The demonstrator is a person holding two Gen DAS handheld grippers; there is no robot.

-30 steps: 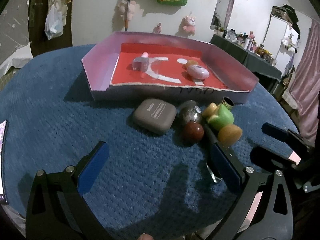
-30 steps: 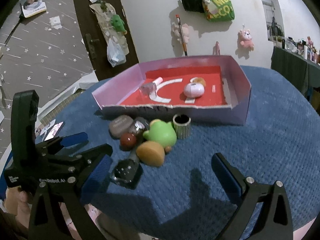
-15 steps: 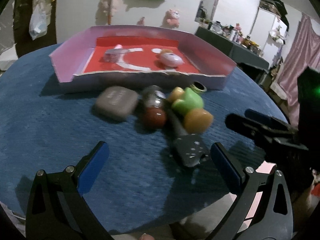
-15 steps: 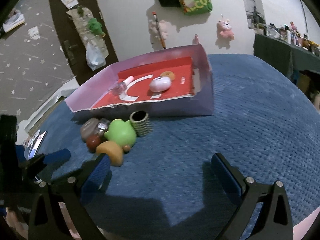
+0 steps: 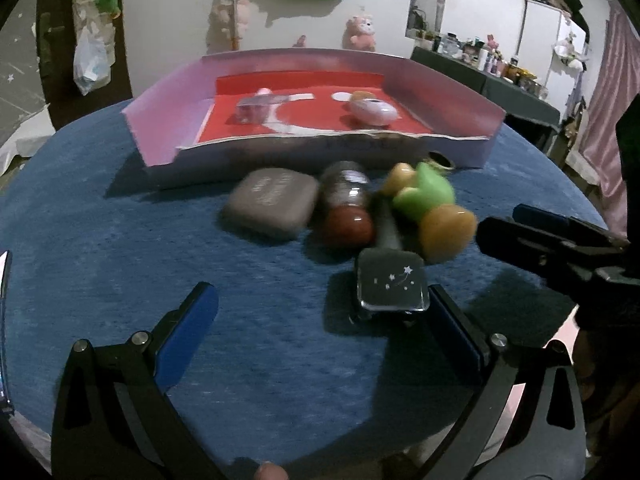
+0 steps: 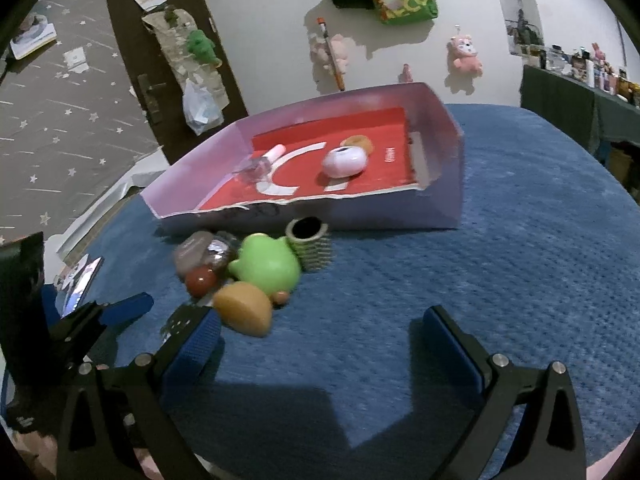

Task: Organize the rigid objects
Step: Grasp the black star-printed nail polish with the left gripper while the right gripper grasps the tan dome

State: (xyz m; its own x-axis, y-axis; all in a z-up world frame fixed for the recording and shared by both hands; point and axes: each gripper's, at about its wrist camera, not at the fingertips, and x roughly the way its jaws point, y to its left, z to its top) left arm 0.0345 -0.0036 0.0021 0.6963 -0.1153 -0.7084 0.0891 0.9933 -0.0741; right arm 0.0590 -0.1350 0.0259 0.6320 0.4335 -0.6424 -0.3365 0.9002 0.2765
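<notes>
A cluster of small rigid objects is seen on the blue worktop (image 5: pixel 120 264), just in front of the pink-walled box (image 5: pixel 168 116) with the red floor. The object that lies nearest the left gripper (image 5: pixel 320 312) is the dark bottle with the star-printed square cap (image 5: pixel 390 286), at lower centre-right of the left wrist frame. Its cap lies just beside the inner face of the right-hand finger (image 5: pixel 452 320), and its long axis runs away from the fingers toward the box, between the red ball (image 5: pixel 348 226) and the orange cap of the green toy (image 5: pixel 424 196).

The left gripper's fingers are spread wide and nothing is held. The right gripper (image 6: pixel 320 340) is likewise wide open and empty; in its own frame the cluster lies to the left, with the orange piece (image 6: pixel 244 312) just beside its left-hand finger.

The left gripper is judged the better placed for the bottle, though a shift rightward would be needed to centre the cap between the fingers.
</notes>
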